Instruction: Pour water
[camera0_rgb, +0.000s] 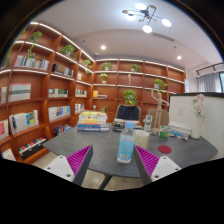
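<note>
Standing between open jaws, bottle (126, 142); books (92, 120) beyond.

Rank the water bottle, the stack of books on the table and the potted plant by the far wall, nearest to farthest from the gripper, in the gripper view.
1. Water bottle: just ahead of the open gripper, between its fingers' lines.
2. Stack of books: mid-table, left.
3. Potted plant: far wall.
</note>
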